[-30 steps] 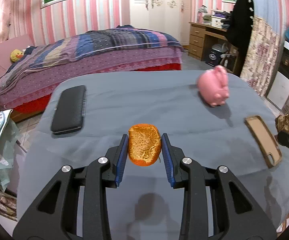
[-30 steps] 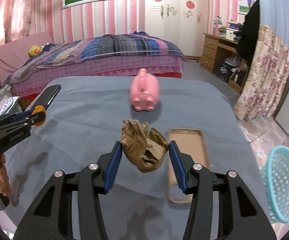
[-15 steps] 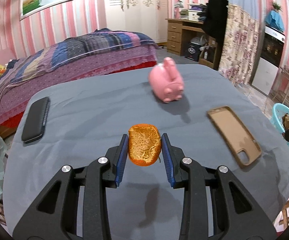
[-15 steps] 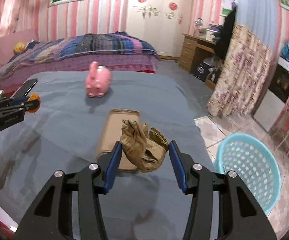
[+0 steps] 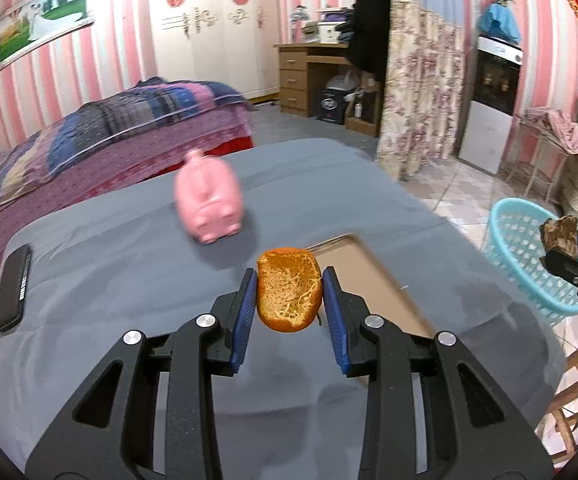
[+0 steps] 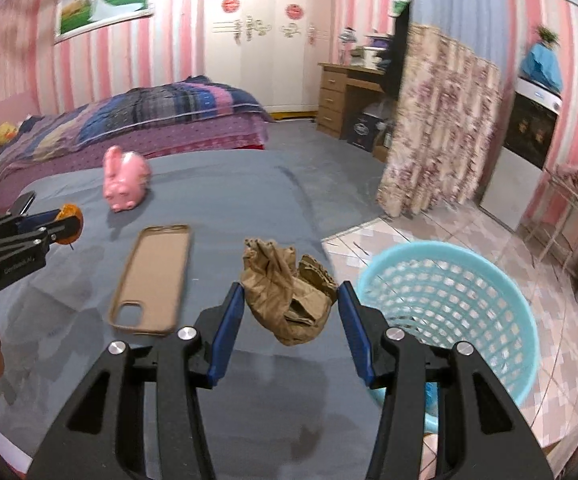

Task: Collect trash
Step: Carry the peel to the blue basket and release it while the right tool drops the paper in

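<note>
- The left gripper point(image 5: 289, 300) is clamped on an orange peel point(image 5: 289, 294), held above the grey table point(image 5: 109, 280), near its right side.
- The right gripper point(image 6: 291, 312) is clamped on a paper wad point(image 6: 289, 296), held over the table's right edge, just left of the blue basket point(image 6: 449, 304) on the floor.
- The peel looks light and leathery: likely to flex, not break. The pads press its two sides, which seems a sound hold; its pith should keep it from slipping.
- The wad looks very light and soft; it should crush under the pads. A hold across its bulk seems best.
- The peel is a cupped piece, orange rim, pale stringy pith facing the camera.
- The wad is brown, creased, with folds sticking up.
- A phone case point(image 6: 151, 276) and a pink pig point(image 6: 125, 184) lie on the table, not trash by the look.
</note>
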